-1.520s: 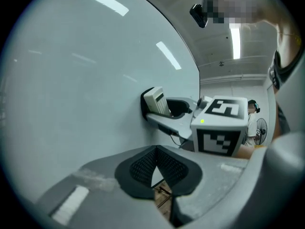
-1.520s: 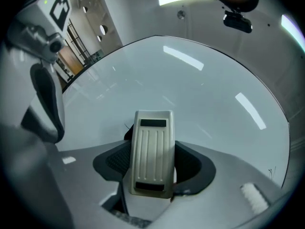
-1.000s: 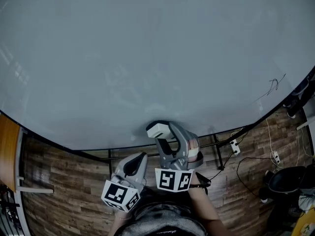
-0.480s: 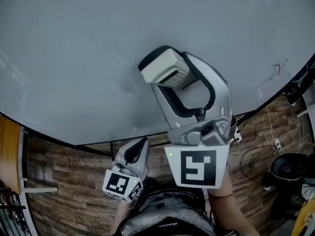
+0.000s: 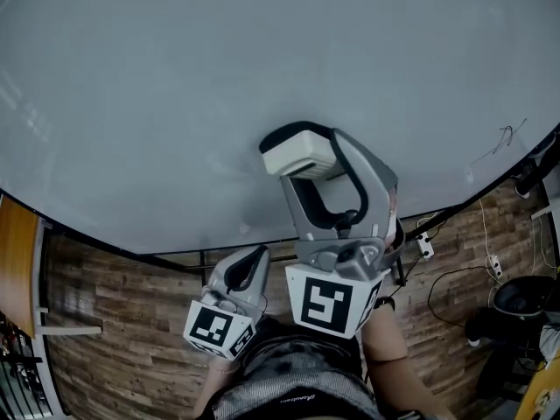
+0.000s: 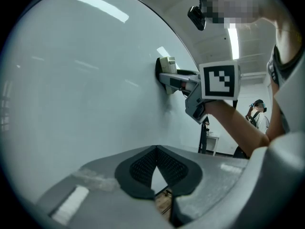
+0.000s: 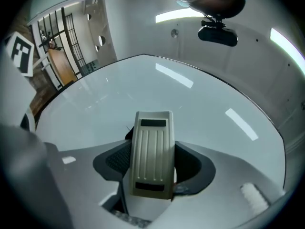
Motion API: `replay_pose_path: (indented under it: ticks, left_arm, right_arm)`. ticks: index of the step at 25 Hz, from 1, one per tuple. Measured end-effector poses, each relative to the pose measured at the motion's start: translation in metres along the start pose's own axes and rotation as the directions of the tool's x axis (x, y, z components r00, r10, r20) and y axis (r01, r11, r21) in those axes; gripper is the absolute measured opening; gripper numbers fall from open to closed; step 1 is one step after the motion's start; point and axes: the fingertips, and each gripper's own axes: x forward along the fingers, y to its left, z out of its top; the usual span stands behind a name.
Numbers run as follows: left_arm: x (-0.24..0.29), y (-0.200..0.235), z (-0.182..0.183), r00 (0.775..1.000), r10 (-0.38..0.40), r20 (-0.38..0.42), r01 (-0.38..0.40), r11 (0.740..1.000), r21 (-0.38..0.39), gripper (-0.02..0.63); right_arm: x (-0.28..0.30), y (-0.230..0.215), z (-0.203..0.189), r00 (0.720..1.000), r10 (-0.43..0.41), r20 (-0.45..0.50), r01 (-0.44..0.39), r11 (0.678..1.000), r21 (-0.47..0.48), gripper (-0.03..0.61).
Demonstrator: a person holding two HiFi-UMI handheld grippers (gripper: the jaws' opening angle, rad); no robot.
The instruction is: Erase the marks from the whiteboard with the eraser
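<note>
1. The right gripper (image 7: 152, 162) is seen with its jaws closed on the eraser (image 5: 300, 157), which is clamped by its long sides, ribbed back toward the camera.
2. In the left gripper view the eraser is pressed felt-first against the whiteboard (image 5: 175, 94), in the lower middle of the board.
3. The left gripper (image 6: 155, 162) is held low, off the board; its jaws are brought together at the tips and nothing is held.
4. Most of the board in view reads clean.
5. A thin scribble (image 5: 508, 133) is noted near the right edge, well apart from the eraser; it is judged unwiped.
6. Task judged mostly done; the right-edge scribble is left.
</note>
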Motion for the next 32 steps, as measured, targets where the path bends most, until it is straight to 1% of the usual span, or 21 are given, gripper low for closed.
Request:
replay_pose_path:
  ticks: [3,6,14,18,22,25,26,28,29,32]
  left_arm:
    - [0.001,0.000,-0.001,1.000,0.000,-0.004,0.000,1.000,-0.005,-0.002]
    - [-0.002,0.002,-0.003,1.000,0.002,-0.009,-0.002,1.000,-0.002,-0.002]
    - [-0.011,0.004,-0.003,1.000,0.002,-0.004,-0.002,1.000,-0.009,-0.002]
    - [-0.017,0.009,-0.005,1.000,0.011,-0.008,-0.011,1.000,-0.014,-0.002]
    - [-0.018,0.012,-0.007,1.000,0.018,-0.009,-0.018,1.000,-0.012,-0.002]
    - [-0.019,0.013,-0.007,1.000,0.018,-0.003,-0.018,1.000,-0.010,-0.002]
    - [-0.019,0.013,-0.006,1.000,0.018,-0.003,-0.018,1.000,-0.011,-0.002]
    - [-0.019,0.012,-0.004,1.000,0.017,-0.003,-0.017,1.000,-0.012,-0.002]
    - [-0.020,0.011,-0.004,1.000,0.015,-0.002,-0.015,1.000,-0.012,-0.002]
    - [-0.022,0.012,-0.003,1.000,0.006,0.004,-0.006,1.000,-0.006,-0.002]
  right_arm:
    - [-0.006,0.020,-0.019,0.999,0.022,-0.028,-0.022,1.000,0.019,0.261]
    - [-0.012,0.044,-0.034,0.997,0.057,-0.047,-0.057,0.998,0.000,0.261]
    - [-0.022,0.073,-0.050,0.994,0.079,-0.071,-0.078,0.997,0.006,0.261]
    - [-0.028,0.095,-0.066,0.990,0.098,-0.102,-0.101,0.995,-0.023,0.261]
    - [-0.038,0.116,-0.089,0.985,0.117,-0.130,-0.127,0.989,-0.073,0.261]
    - [-0.045,0.136,-0.109,0.974,0.150,-0.168,-0.171,0.978,-0.120,0.261]
    - [-0.047,0.141,-0.114,0.968,0.169,-0.184,-0.193,0.974,-0.119,0.261]
    - [-0.051,0.144,-0.117,0.959,0.205,-0.196,-0.222,0.972,-0.071,0.261]
    - [-0.051,0.139,-0.112,0.960,0.210,-0.187,-0.220,0.975,-0.033,0.261]
    - [-0.043,0.110,-0.078,0.976,0.179,-0.127,-0.173,0.983,0.056,0.261]
